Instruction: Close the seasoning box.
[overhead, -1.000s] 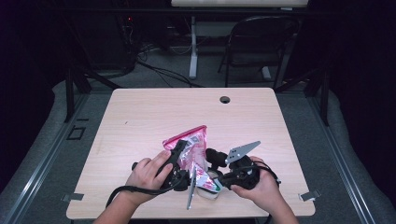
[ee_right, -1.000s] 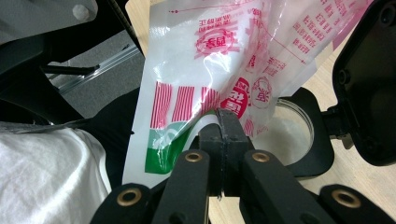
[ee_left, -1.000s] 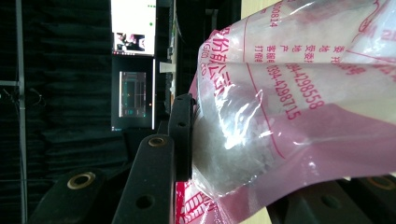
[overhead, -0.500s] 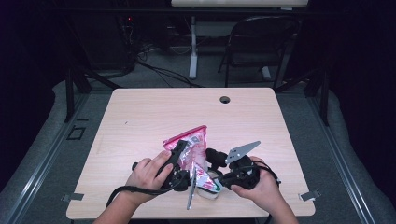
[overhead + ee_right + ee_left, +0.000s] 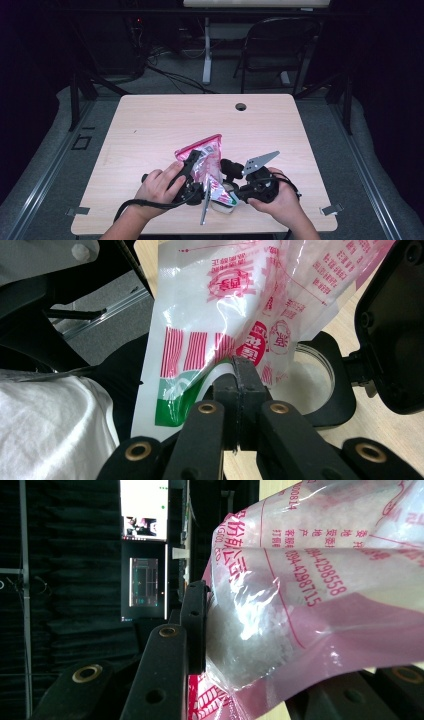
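Note:
A clear plastic bag point(image 5: 207, 152) printed in pink and red, holding white granules, is lifted off the wooden table point(image 5: 150, 125) between both grippers. My left gripper point(image 5: 192, 161) is shut on the bag's bulging side point(image 5: 260, 630), one finger point(image 5: 194, 625) pressing into the granules. My right gripper point(image 5: 231, 192) is shut on the bag's lower green-and-white edge point(image 5: 200, 390), its fingertips point(image 5: 239, 374) pressed together. Just under that corner stands a small round jar point(image 5: 306, 385) with white contents, also seen in the high view as a white jar point(image 5: 225, 206).
A cable hole point(image 5: 241, 106) lies near the table's far edge. A black folding chair point(image 5: 272, 45) and a desk leg point(image 5: 206, 55) stand beyond the table. The person's white sleeve point(image 5: 50, 425) is close to the right gripper.

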The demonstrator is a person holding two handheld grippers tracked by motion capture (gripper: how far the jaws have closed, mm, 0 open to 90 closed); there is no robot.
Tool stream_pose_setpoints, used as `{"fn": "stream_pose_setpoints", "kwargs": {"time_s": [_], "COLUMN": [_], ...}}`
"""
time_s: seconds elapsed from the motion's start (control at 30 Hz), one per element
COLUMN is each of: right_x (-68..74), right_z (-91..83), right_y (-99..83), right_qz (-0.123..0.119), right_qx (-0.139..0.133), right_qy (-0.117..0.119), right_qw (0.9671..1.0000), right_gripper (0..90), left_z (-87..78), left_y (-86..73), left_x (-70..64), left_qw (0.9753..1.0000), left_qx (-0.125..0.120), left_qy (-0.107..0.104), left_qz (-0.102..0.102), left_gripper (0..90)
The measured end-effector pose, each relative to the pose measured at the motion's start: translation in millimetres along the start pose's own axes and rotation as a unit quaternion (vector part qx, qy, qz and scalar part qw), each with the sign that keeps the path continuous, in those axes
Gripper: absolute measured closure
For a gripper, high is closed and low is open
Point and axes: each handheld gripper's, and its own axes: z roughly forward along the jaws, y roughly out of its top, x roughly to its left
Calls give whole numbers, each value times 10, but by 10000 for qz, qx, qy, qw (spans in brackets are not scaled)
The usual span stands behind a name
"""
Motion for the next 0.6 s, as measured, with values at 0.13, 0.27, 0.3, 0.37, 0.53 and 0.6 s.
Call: {"fn": "stream_pose_setpoints", "kwargs": {"time_s": [0.13, 0.27, 0.3, 0.37, 0.53, 0.6], "right_x": [-2, -8, -3, 4, -6, 3], "right_z": [-2, -10, -7, -15, -18, -14], "right_y": [-1, -3, -4, -2, -9, -8], "right_qz": [6, -19, 5, 0, -4, -6], "right_qx": [-2, 43, 16, 38, 63, 59], "right_qy": [-10, -20, -6, -23, -12, -20], "right_qw": [10000, 10000, 10000, 10000, 10000, 10000], "right_gripper": [900, 900, 900, 900, 900, 900], "left_z": [1, 3, 0, -1, -9, -8], "left_y": [4, 14, 18, 22, 38, 38], "left_x": [5, 11, 14, 16, 15, 15], "left_qw": [10000, 10000, 10000, 10000, 9999, 9999], "left_qx": [-15, -38, -21, -41, -59, -63], "left_qy": [2, 28, 14, 31, 35, 32], "left_qz": [-14, 23, 30, 43, 77, 77], "left_gripper": [723, 723, 723, 724, 724, 725]}}
